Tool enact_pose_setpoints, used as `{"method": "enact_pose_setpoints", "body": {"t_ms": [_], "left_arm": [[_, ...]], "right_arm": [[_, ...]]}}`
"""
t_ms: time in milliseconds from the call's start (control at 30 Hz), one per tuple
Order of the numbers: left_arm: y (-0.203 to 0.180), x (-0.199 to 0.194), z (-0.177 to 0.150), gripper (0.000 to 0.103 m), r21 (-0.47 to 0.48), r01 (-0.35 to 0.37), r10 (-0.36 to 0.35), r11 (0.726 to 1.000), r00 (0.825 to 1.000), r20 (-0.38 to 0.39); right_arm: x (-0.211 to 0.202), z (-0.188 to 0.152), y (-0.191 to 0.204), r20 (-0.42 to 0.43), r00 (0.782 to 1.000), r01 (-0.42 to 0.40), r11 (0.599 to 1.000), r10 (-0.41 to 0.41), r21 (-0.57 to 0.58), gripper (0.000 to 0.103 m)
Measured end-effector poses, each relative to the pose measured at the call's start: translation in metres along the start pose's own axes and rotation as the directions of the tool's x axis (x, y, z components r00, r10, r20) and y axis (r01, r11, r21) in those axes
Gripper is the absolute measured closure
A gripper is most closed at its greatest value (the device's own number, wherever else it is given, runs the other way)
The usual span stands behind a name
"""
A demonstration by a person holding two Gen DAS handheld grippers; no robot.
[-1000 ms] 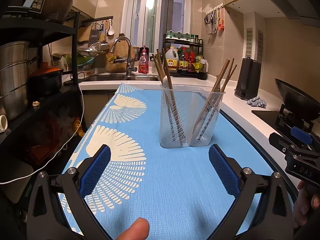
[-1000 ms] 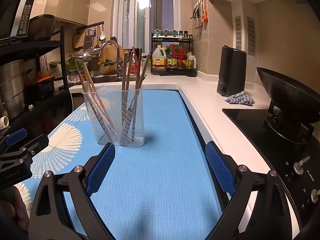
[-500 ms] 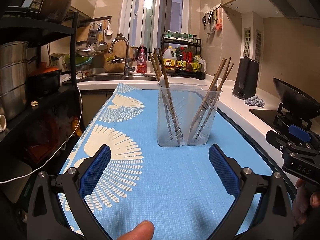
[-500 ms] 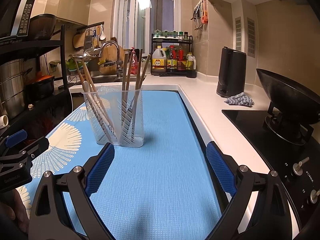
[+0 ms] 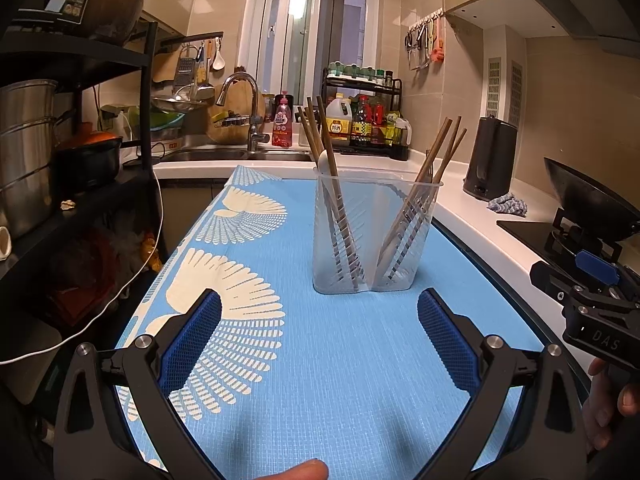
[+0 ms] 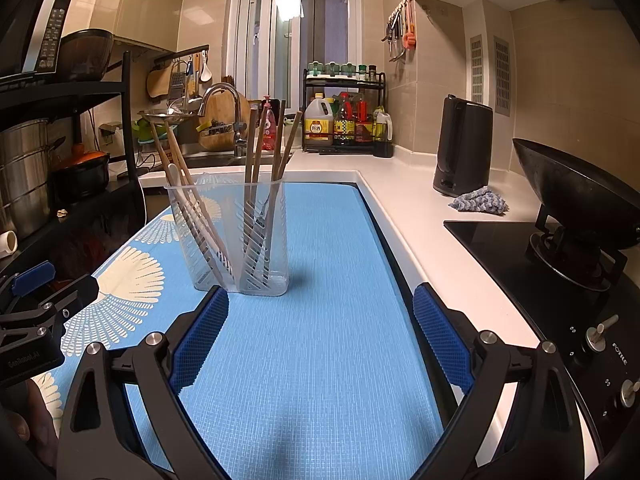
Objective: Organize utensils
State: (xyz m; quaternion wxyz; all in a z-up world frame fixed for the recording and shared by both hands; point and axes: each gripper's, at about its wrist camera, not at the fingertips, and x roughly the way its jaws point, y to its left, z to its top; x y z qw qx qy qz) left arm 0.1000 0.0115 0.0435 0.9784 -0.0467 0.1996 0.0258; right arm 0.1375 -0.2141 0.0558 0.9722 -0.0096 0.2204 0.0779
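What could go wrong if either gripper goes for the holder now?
The clear holder looks light, and tall chopsticks lean out past its rim, so a nudge might tip it. The left gripper and right gripper are both open, close together and aimed at it, so they could collide. A white spoon sits among the chopsticks; grabbing could snag several.

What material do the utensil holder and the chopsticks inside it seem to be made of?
Utensil holder: probably plastic, translucent and frosted, since the utensils show through its slotted walls. Chopsticks: likely wood or bamboo, matte brown with no metallic shine; the exact kind cannot be told.
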Motion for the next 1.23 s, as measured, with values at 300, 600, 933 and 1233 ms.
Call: {"method": "enact_pose_setpoints", "body": {"t_ms": [300, 600, 933, 1233], "left_arm": [[-0.0003, -0.0002, -0.0003, 0.007, 0.005, 0.002, -0.002, 1.0, 1.0, 0.001], [0.0004, -0.0003, 0.0009, 0.007, 0.005, 0.007, -0.007, 1.0, 1.0, 0.003], [-0.0004, 0.0013, -0.003, 0.007, -0.008, 0.022, -0.022, 1.0, 1.0, -0.006], [-0.0009, 0.0024, -0.0023, 0.007, -0.009, 0.015, -0.015, 1.0, 1.0, -0.016]], "right_arm": [[-0.0003, 0.0005, 0.0012, 0.003, 1.0, -0.001, 1.0, 0.001, 0.0, 0.011], [-0.0004, 0.0004, 0.0012, 0.003, 1.0, -0.001, 1.0, 0.001, -0.001, 0.011], [-0.0009, 0.0008, 0.0026, 0.005, 1.0, -0.002, 1.0, 0.002, -0.001, 0.011], [-0.0008, 0.0007, 0.0032, 0.006, 1.0, -0.001, 1.0, 0.001, 0.0, 0.011]]}}
